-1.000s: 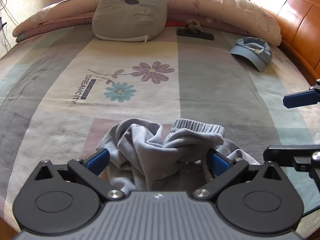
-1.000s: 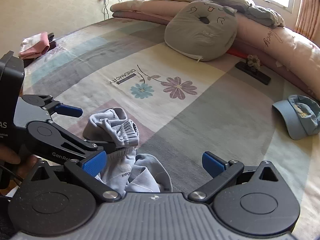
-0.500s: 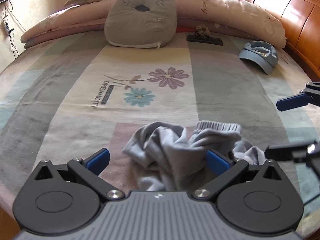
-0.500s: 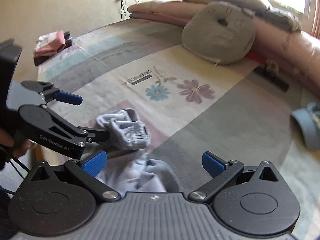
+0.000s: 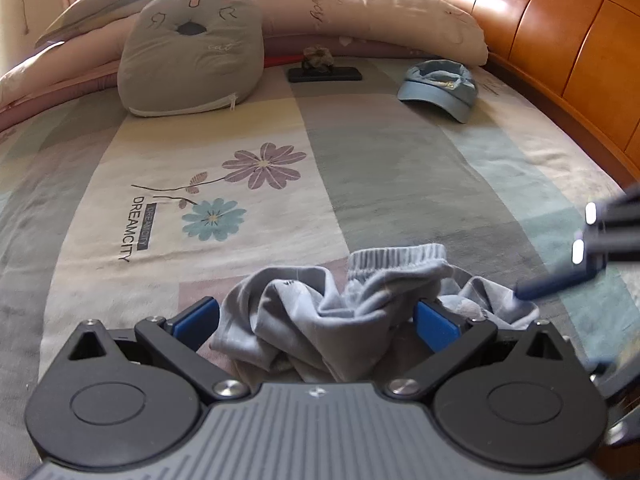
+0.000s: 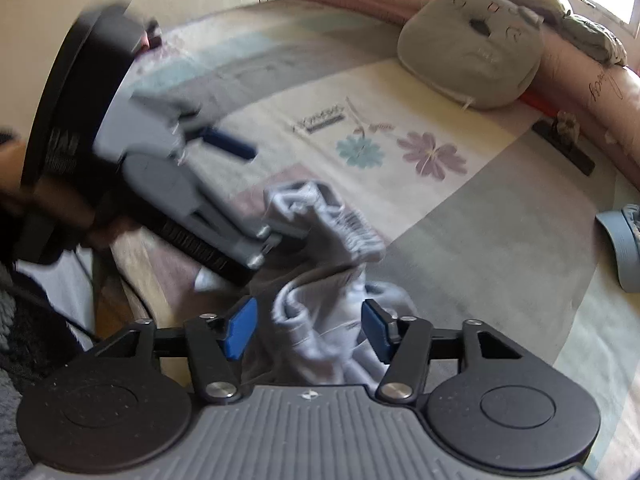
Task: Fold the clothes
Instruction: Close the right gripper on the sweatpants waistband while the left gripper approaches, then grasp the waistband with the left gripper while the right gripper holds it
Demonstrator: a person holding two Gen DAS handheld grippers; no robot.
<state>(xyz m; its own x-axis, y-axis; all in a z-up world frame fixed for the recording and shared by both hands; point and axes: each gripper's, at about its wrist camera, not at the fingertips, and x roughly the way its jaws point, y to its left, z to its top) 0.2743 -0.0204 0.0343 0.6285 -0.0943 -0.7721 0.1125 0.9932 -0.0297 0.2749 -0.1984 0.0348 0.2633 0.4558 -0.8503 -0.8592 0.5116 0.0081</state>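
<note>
My right wrist view is smeared by motion: the left hand-held gripper point(image 6: 256, 200) is a blur there, so I can't read its lettering. The blue cap point(image 6: 624, 240) is cut off at that view's right edge. From the left wrist, the right hand-held gripper point(image 5: 560, 280) is blurred and runs off the right edge. The grey garment point(image 5: 320, 320) dips behind my near housing.

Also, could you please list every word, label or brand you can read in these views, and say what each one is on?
"DREAMCITY" – printed in dark letters on the patchwork bedsheet, beside the flower print.
"DREAMCITY" – repeated smaller on a dark tag beside it.
"cat" – on the grey cat-face cushion.
Script on the pink bolster pillow: not readable.
Lettering on the left claw body: blurred.
</note>
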